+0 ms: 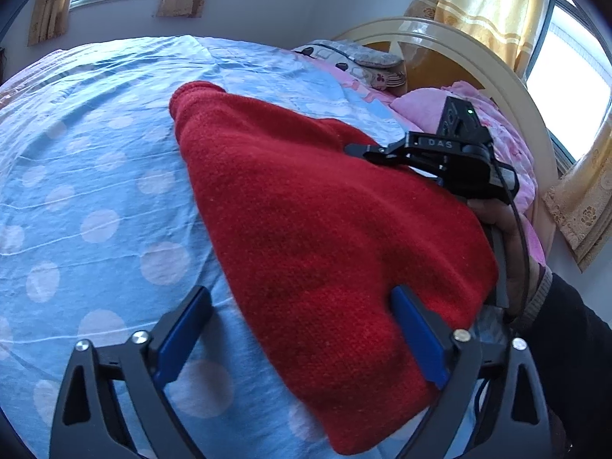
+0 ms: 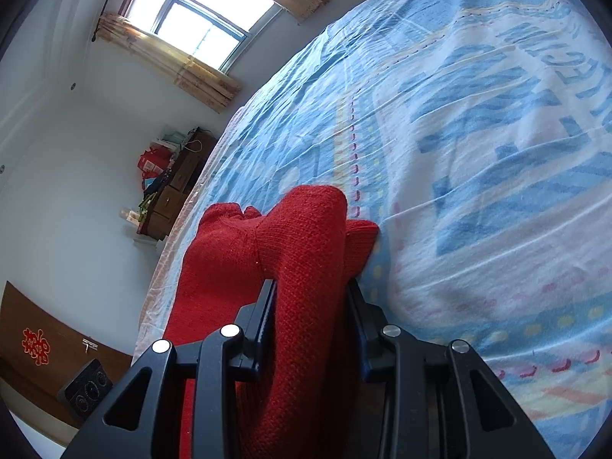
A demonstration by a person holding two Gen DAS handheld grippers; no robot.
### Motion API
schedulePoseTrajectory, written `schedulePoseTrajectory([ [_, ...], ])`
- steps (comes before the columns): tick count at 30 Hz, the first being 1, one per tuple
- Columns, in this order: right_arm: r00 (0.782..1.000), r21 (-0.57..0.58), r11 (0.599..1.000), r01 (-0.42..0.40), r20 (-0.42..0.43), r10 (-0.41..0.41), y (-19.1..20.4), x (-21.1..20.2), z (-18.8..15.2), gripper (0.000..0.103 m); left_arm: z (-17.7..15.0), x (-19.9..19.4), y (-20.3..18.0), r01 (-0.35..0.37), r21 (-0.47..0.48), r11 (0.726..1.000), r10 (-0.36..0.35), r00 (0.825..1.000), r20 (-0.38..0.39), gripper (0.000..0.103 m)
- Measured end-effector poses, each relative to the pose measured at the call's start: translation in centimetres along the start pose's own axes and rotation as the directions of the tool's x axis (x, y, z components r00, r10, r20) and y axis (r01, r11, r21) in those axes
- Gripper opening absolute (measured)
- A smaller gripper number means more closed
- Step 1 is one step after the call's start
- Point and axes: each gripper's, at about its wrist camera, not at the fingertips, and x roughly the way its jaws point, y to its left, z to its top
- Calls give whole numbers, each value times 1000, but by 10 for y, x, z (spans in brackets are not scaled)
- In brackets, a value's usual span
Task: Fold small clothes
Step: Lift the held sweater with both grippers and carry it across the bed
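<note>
A red knitted garment (image 1: 306,229) lies on the bed's blue cover, a thick, fuzzy wool piece of one plain colour. In the left wrist view it stretches from about five o'clock near the lens up to eleven o'clock, narrowing to a rounded, rolled end at its far tip. In the right wrist view a bunched fold (image 2: 306,267) of it stands raised at six o'clock, with flatter layers spreading toward nine o'clock.

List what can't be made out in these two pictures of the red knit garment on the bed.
- Left wrist view: the red garment hides the right gripper's fingertips; its near end is cut off by the frame's bottom edge.
- Right wrist view: the garment's held fold hides the pads' contact; bed sheet under it unseen.
- Garment type: unclear, bunched.
</note>
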Motion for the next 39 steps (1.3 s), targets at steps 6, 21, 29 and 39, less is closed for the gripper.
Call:
schedulePoseTrajectory([
  [6, 1000, -3, 1000, 2, 1, -2, 1, 3, 1, 35, 0, 0, -5, 37, 7, 999, -37, 999, -6, 80],
  [21, 998, -86, 995, 42, 53, -38, 27, -10, -12, 27, -4, -18, -18, -1, 23, 1000, 1, 1000, 14, 45],
  [29, 996, -75, 997, 8, 92, -2, 45, -30, -37, 27, -12, -36, -26, -29, 27, 999, 29, 1000, 0, 42],
  [39, 994, -91, 995, -52, 94, 60, 72, -43, -71, 27, -29, -70, -35, -42, 52, 998, 41, 999, 23, 41],
])
